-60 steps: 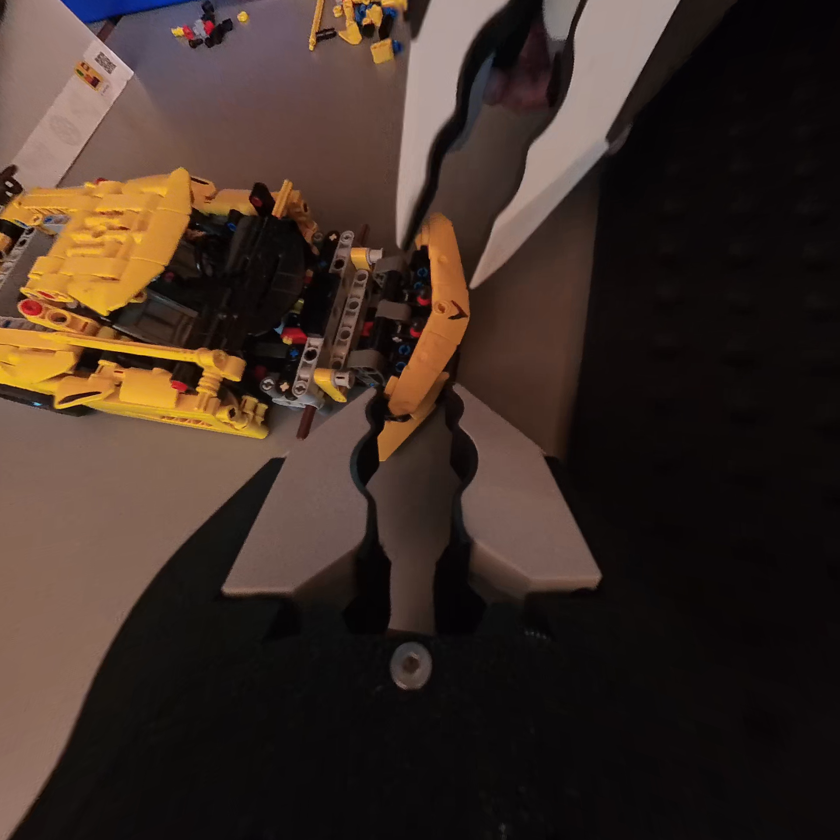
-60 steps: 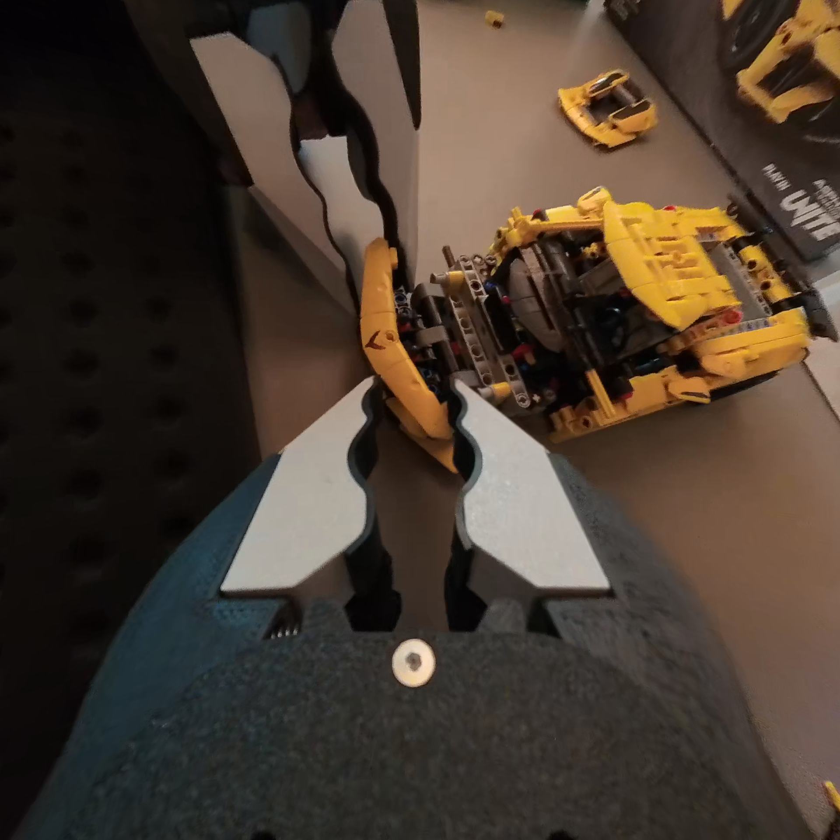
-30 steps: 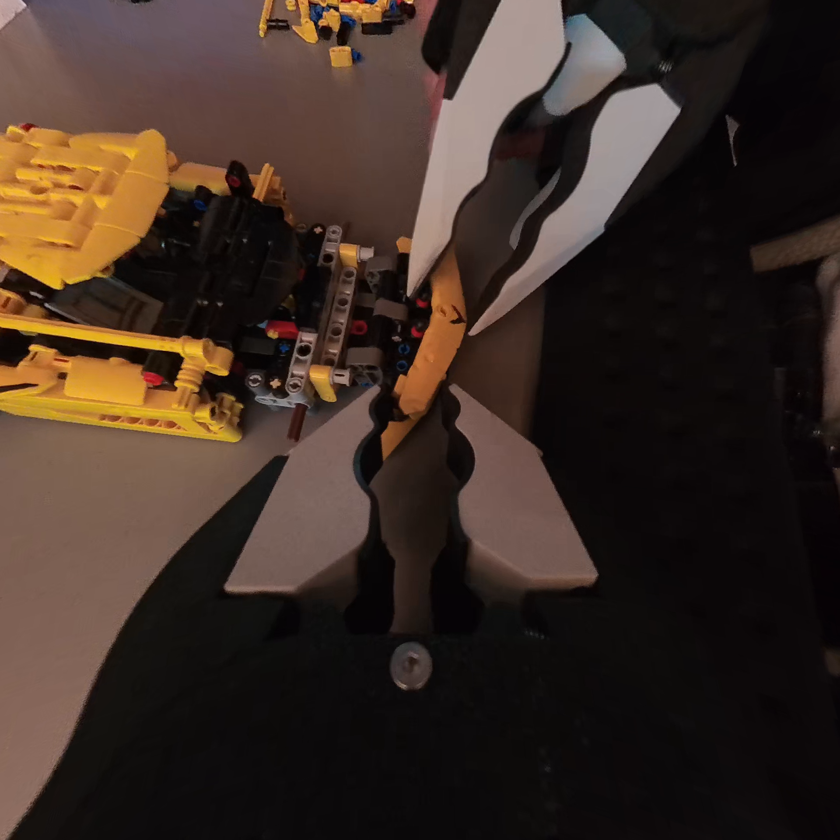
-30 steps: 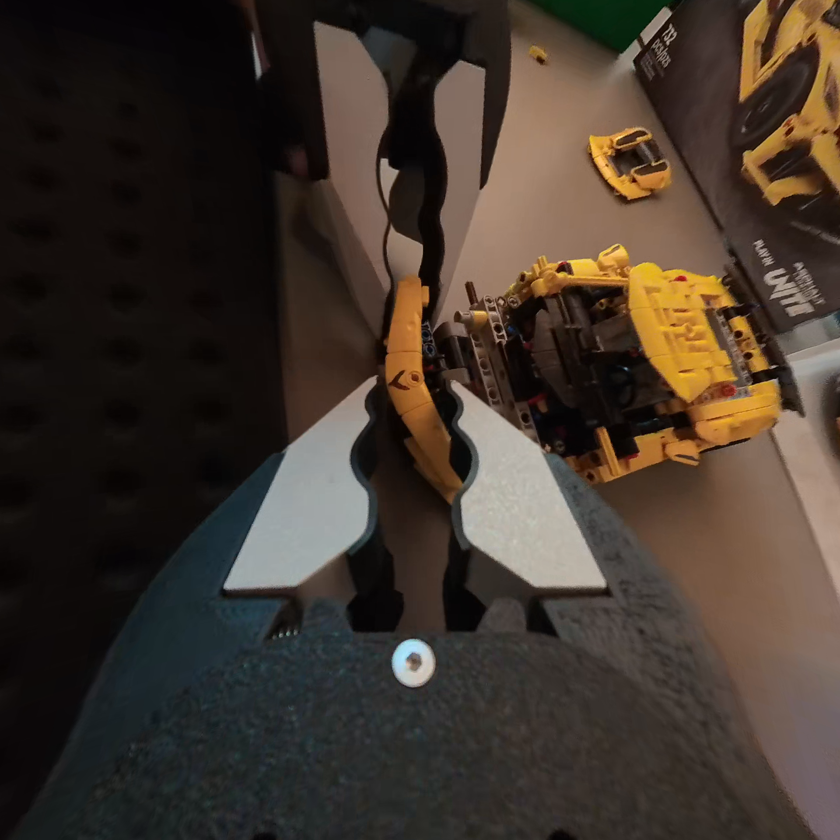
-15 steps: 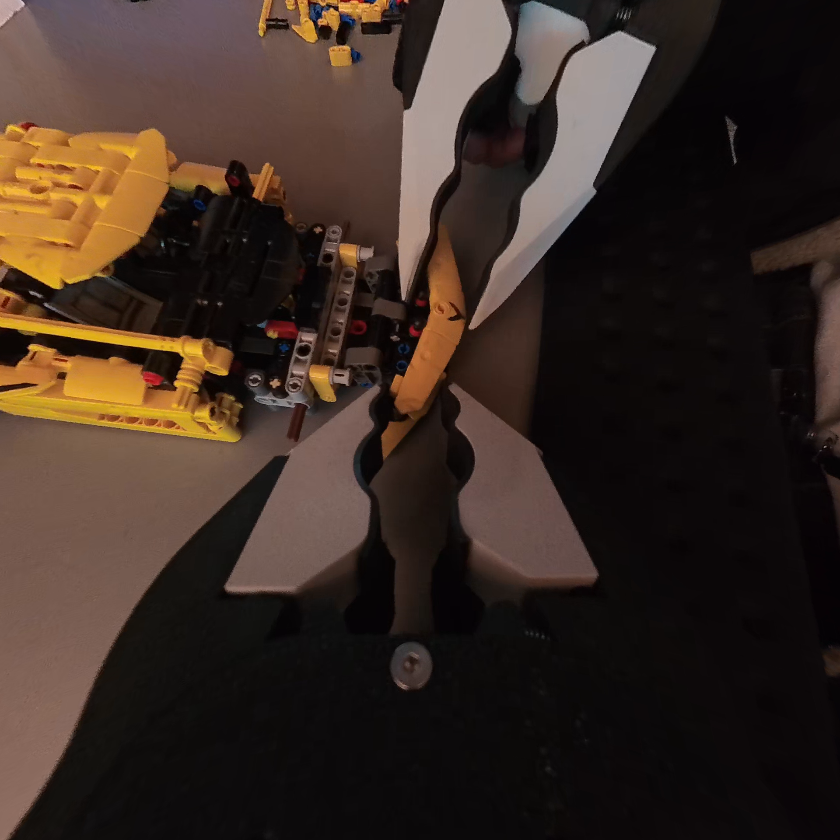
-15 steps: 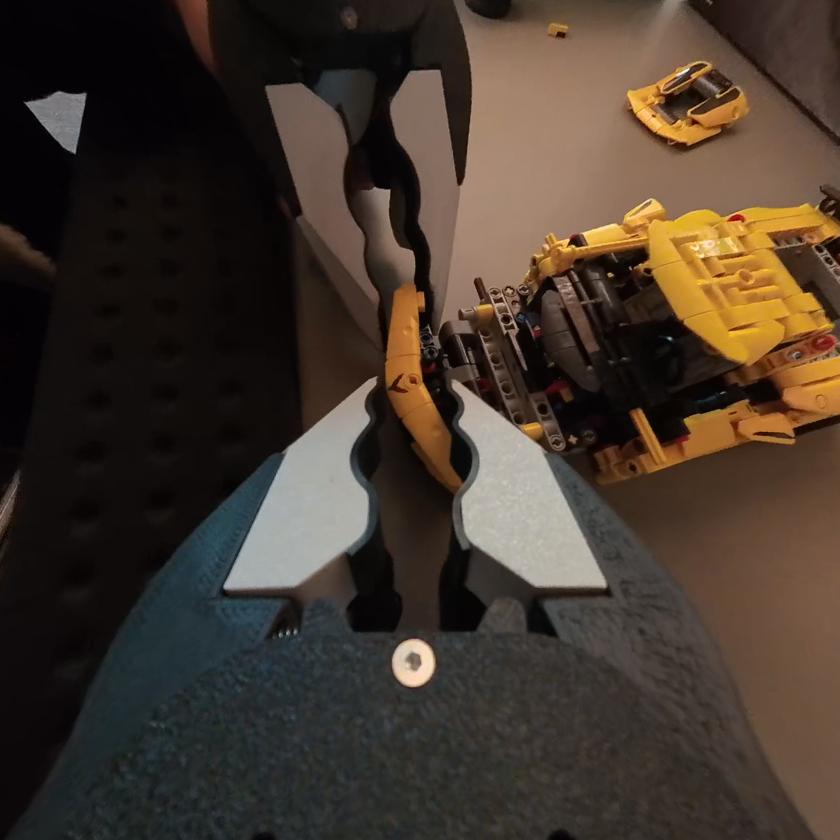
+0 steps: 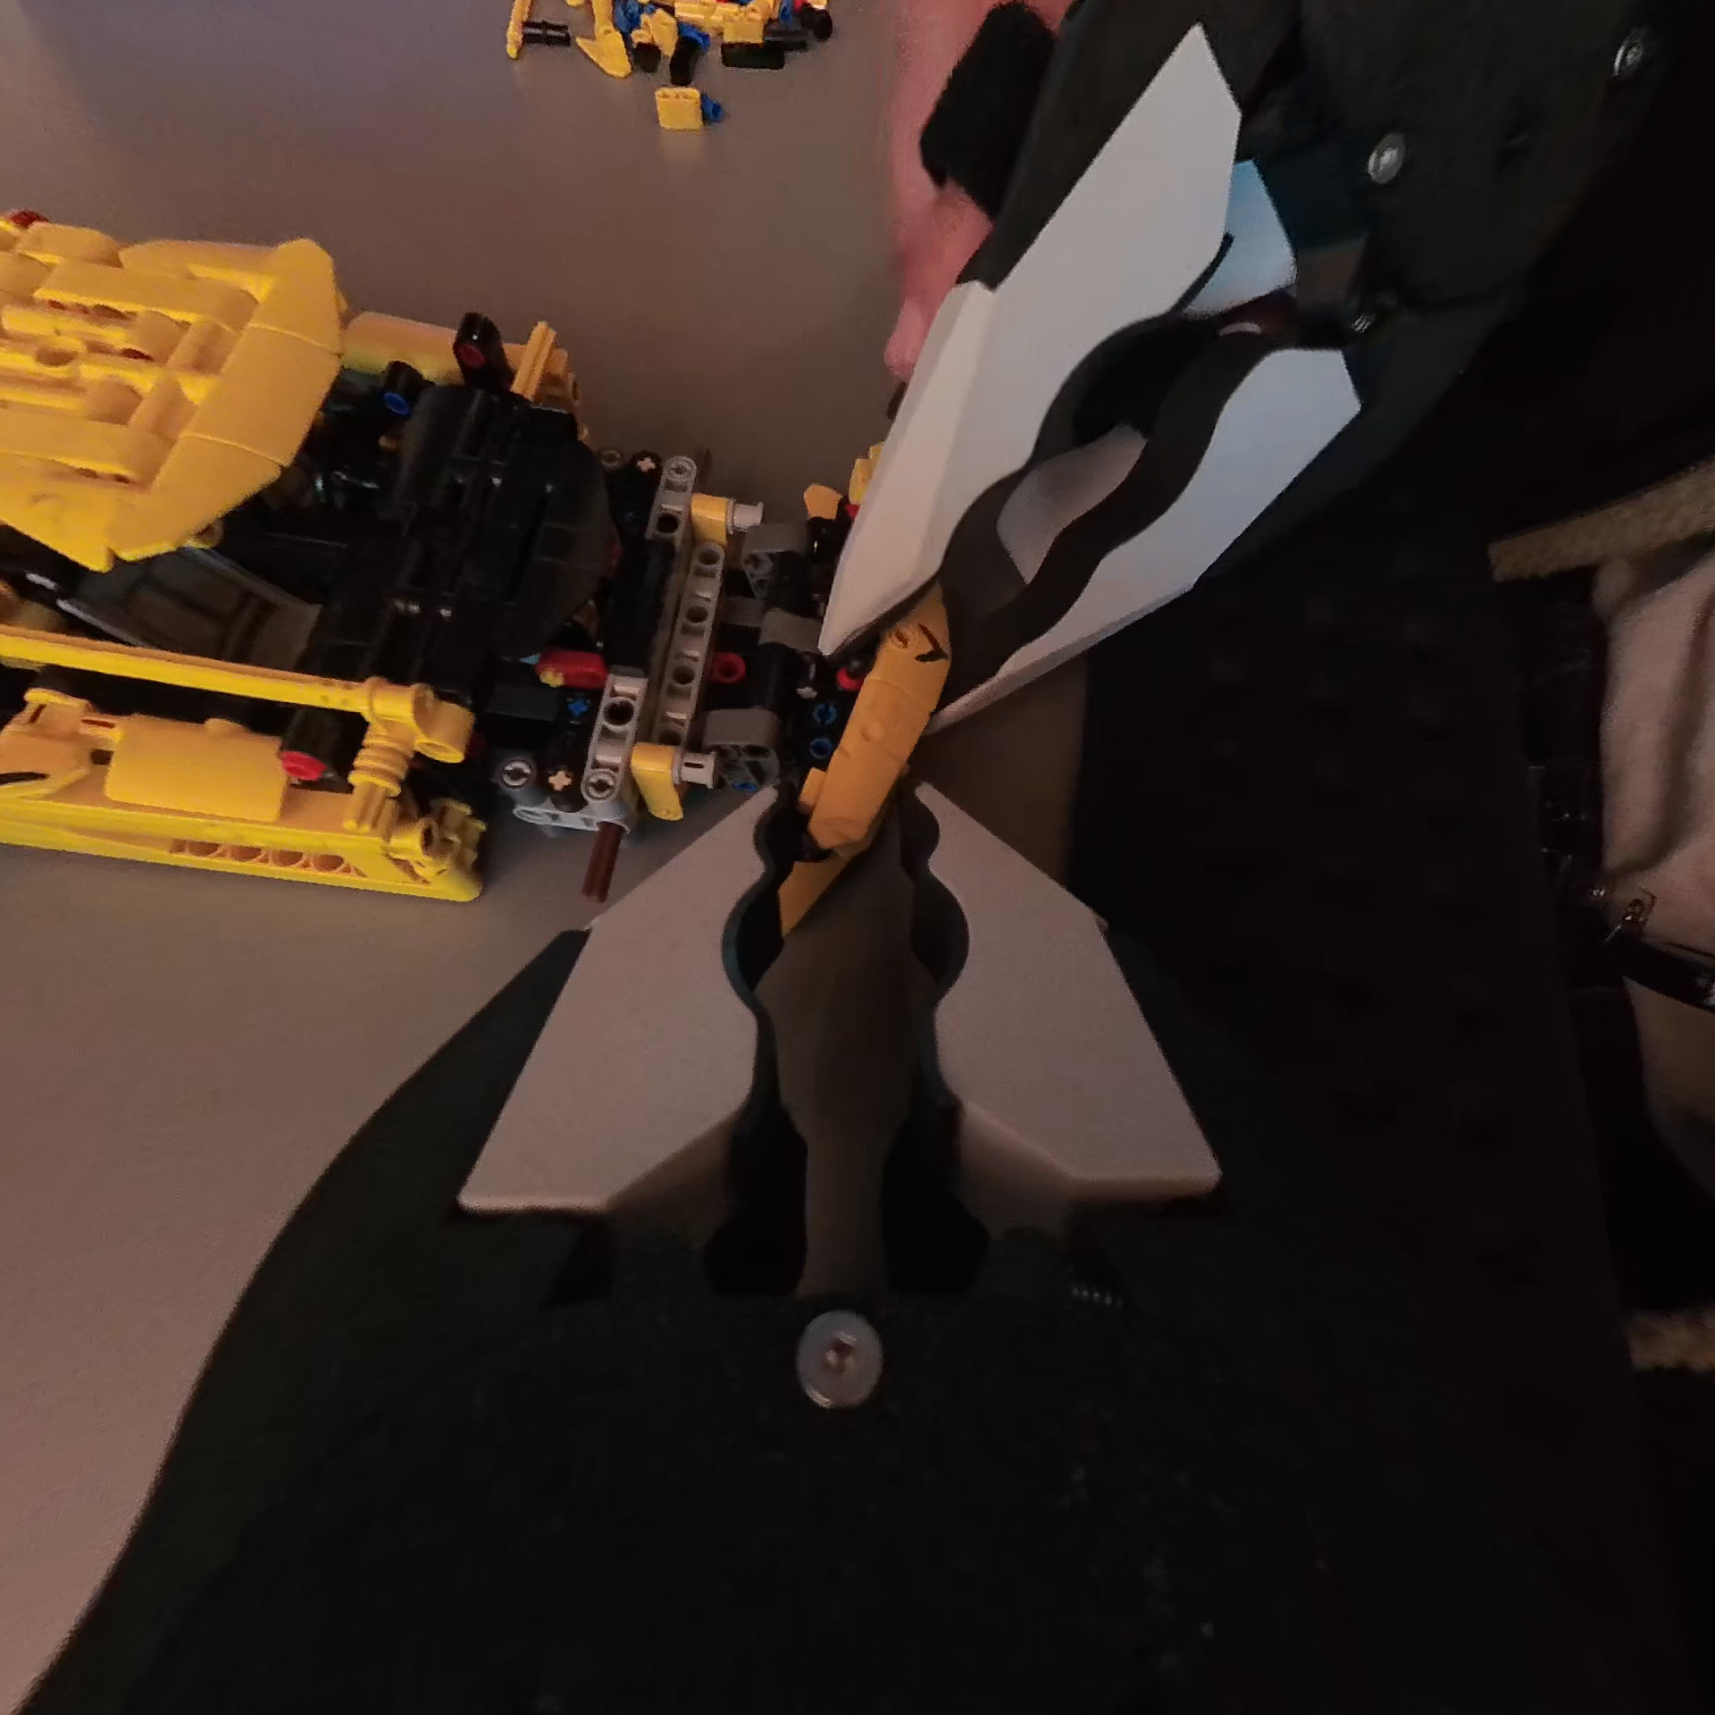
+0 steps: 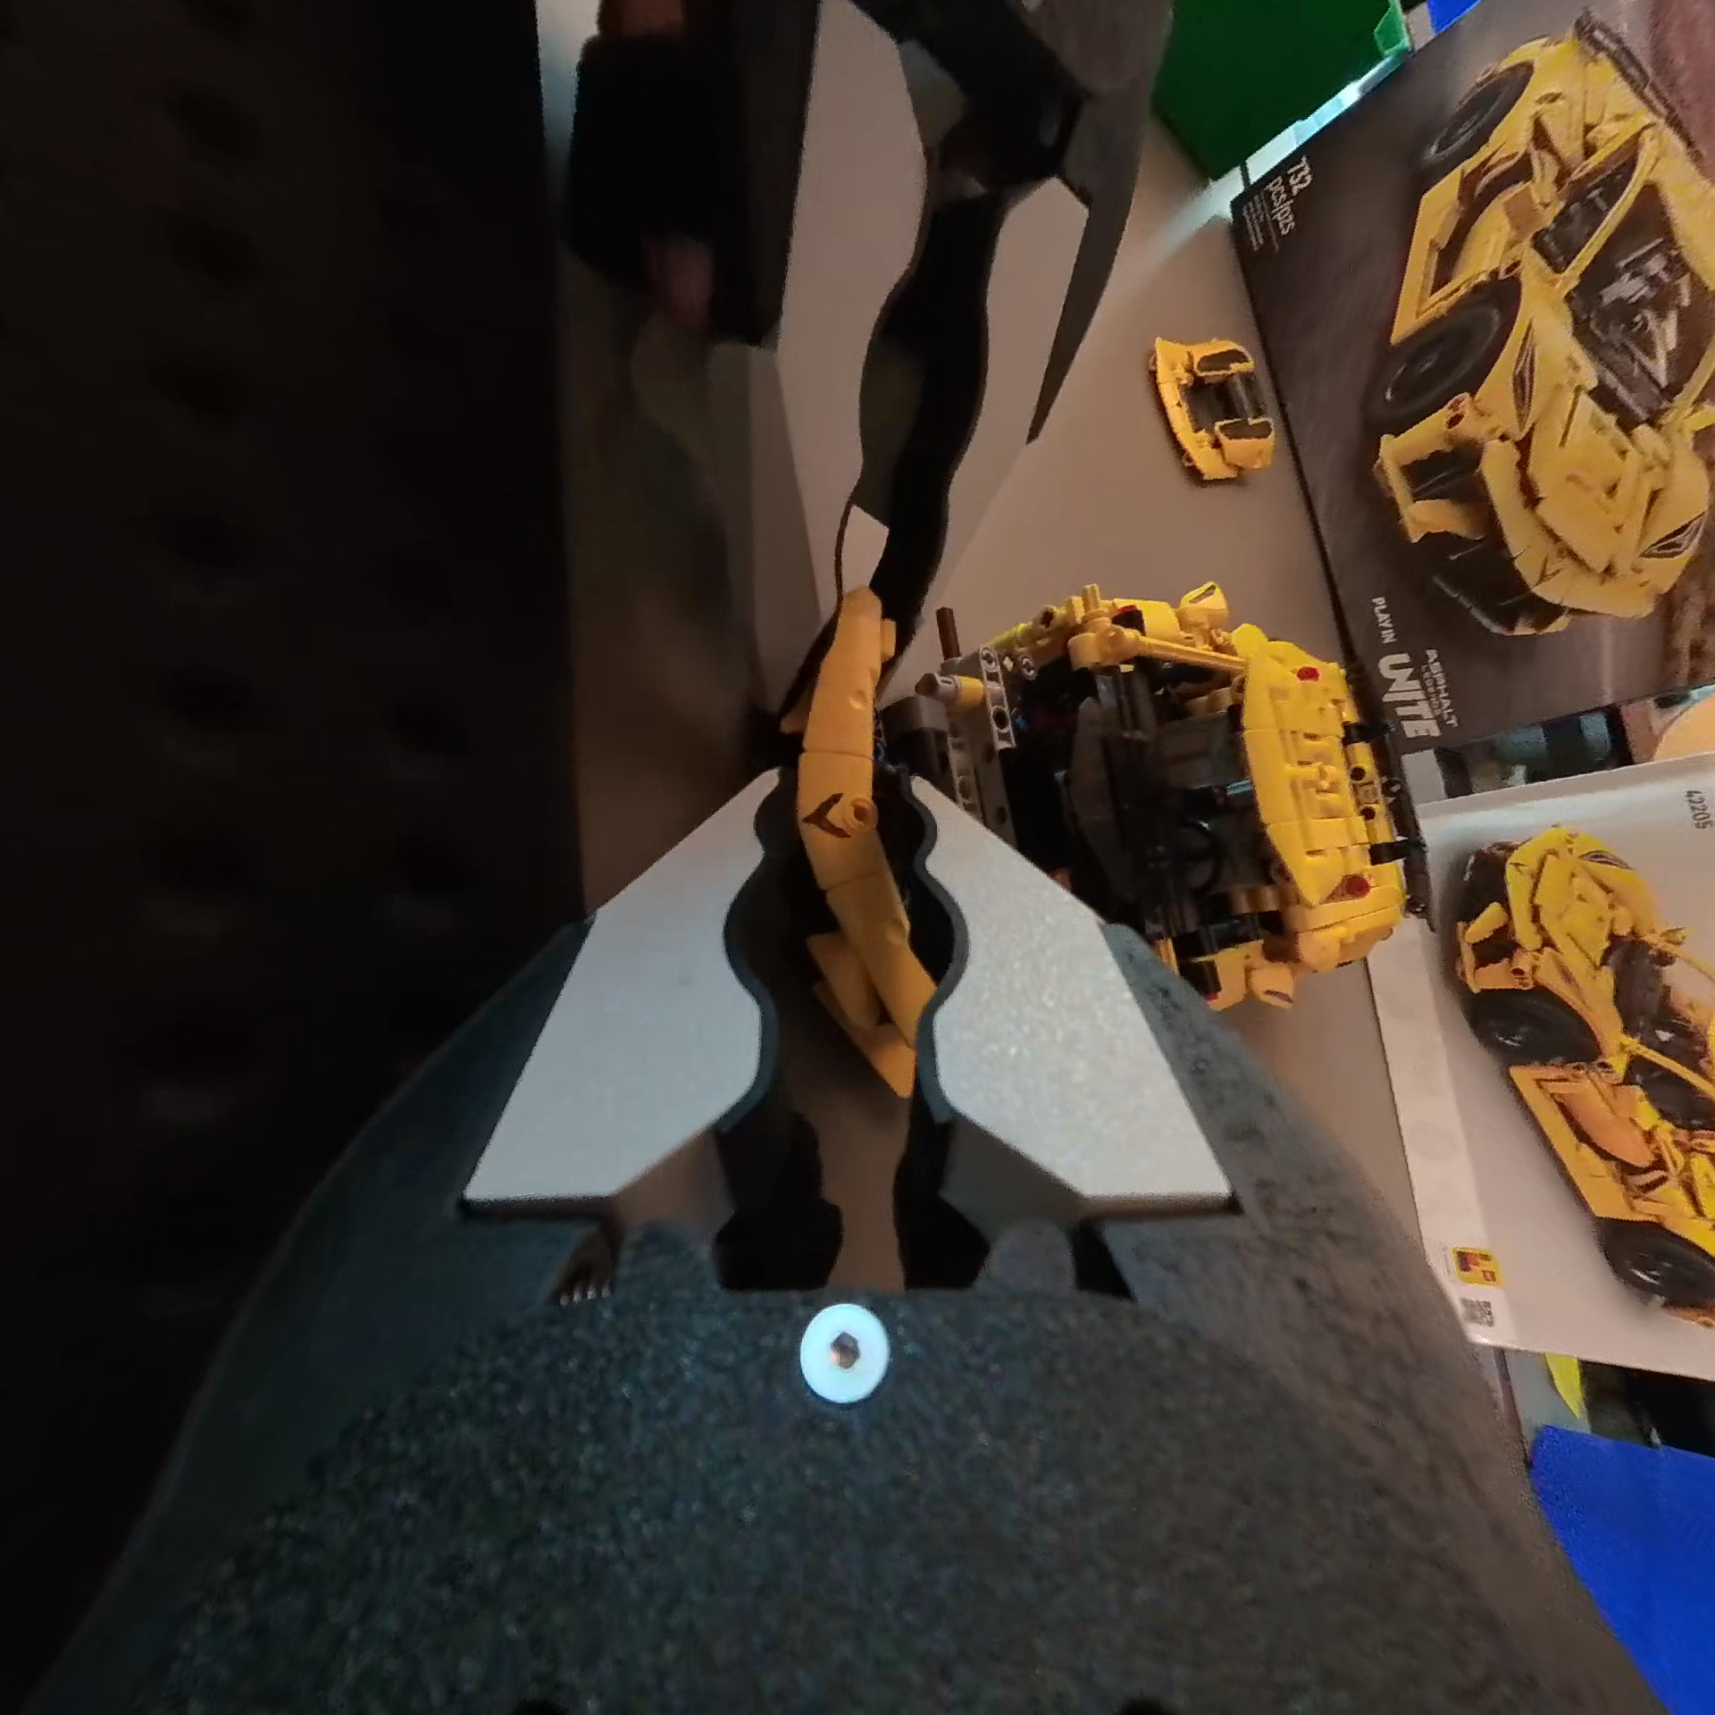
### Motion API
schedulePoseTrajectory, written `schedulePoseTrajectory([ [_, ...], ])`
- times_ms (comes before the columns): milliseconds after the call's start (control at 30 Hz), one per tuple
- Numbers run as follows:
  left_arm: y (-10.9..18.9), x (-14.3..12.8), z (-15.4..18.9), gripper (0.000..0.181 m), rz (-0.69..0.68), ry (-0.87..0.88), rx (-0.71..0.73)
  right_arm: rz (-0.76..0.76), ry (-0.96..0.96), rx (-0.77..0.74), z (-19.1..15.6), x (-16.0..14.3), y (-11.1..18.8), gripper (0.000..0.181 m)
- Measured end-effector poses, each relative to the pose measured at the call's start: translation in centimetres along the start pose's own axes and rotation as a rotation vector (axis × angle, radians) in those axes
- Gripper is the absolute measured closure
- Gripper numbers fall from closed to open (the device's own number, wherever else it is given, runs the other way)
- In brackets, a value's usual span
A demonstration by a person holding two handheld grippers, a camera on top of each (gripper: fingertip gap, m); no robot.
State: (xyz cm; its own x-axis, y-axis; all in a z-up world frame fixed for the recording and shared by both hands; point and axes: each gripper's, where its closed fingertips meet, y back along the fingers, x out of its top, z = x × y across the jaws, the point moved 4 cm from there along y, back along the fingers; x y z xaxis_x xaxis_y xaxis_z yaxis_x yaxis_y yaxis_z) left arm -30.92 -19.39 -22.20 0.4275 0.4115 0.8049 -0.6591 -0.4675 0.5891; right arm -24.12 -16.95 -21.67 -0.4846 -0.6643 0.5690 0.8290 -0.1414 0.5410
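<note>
Between both nearly closed grippers [image 7: 840, 803] [image 8: 844, 789] sits the yellow bumper panel [image 7: 882, 724].

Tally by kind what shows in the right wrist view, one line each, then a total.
Grippers: 2, the right gripper and the left gripper, both at the yellow bumper piece
Toy brick car: 1
Small loose yellow car section: 1
Set box: 1
Instruction booklet: 1
Green bin: 1
Total: 7
</note>
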Motion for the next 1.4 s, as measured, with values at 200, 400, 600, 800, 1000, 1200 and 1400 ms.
schedulePoseTrajectory([
  [200,0.0,0.0,-0.3,0.159,-0.001,0.003,0.025,0.043,-0.380,0.209,1.1,-0.3,-0.1,0.163],
  [400,0.0,0.0,-0.5,0.159,-0.001,0.011,0.037,0.082,-0.636,0.353,1.7,-0.6,-0.2,0.163],
  [600,0.0,0.0,-0.5,0.159,0.000,0.019,0.029,0.061,-0.456,0.245,1.2,-0.2,-0.2,0.162],
  [800,0.0,0.0,-0.5,0.160,0.001,0.030,0.011,-0.007,-0.101,0.003,0.4,-0.3,-0.3,0.161],
  [1000,-0.1,0.1,-0.7,0.159,0.002,0.043,0.026,-0.025,-0.322,0.119,1.1,-0.2,-0.3,0.165],
  [1200,-0.1,0.1,-0.8,0.158,0.001,0.048,0.026,0.053,-0.689,0.330,1.9,-0.6,-0.3,0.165],
  [1400,-0.1,0.1,-0.7,0.159,0.001,0.042,0.013,0.050,-0.540,0.267,1.1,-0.2,-0.1,0.162],
])
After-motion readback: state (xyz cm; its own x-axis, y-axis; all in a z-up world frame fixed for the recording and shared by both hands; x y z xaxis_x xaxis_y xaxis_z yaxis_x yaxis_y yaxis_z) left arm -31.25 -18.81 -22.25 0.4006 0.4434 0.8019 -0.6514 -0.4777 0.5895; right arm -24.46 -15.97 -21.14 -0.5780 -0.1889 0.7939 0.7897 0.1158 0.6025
